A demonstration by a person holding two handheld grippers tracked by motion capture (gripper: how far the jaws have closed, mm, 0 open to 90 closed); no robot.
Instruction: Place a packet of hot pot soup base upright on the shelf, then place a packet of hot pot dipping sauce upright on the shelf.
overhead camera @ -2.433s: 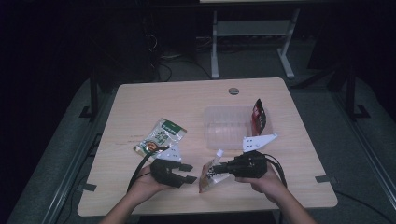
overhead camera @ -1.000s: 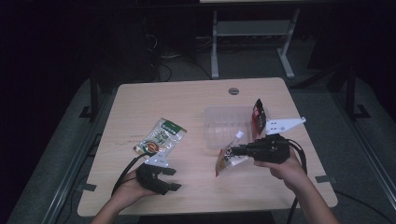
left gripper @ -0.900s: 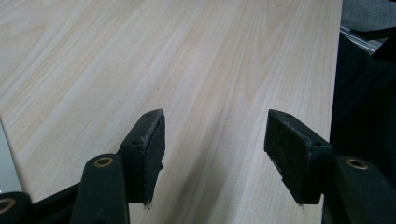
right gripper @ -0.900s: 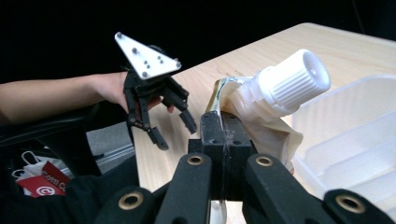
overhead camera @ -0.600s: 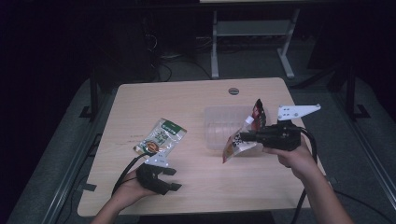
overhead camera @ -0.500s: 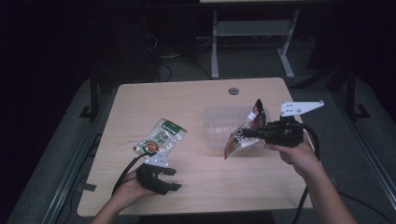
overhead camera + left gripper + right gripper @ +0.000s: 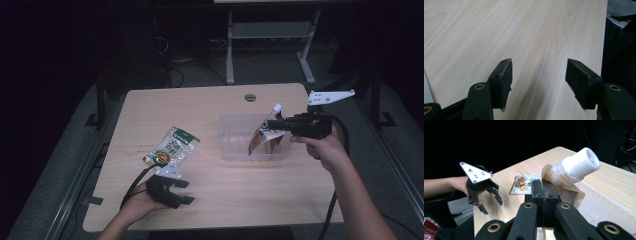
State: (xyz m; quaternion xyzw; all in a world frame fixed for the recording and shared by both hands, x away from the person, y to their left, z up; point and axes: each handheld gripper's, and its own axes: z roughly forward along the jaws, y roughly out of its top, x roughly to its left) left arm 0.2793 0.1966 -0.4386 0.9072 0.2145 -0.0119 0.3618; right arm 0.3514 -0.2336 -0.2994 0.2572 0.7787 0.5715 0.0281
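Right gripper [image 7: 272, 123] pinched the spouted pouch [image 7: 261, 136] by its top, hanging it over the clear bin [image 7: 235, 150] for drop-in; left gripper [image 7: 186, 192] idled, jaws spread.

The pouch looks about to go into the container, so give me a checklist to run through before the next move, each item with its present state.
1. Right gripper shut on the spouted pouch, pinching its top edge beside the white cap: ok.
2. Pouch hangs over the clear container, its lower end at the opening: ok.
3. Room inside the container for the pouch: cannot tell; a reddish item seems to lie in it, behind the pouch.
4. Left gripper open, empty, low over the table near its front edge, away from the container: ok.
5. Green packet lies flat on the table, apart from the container: ok.
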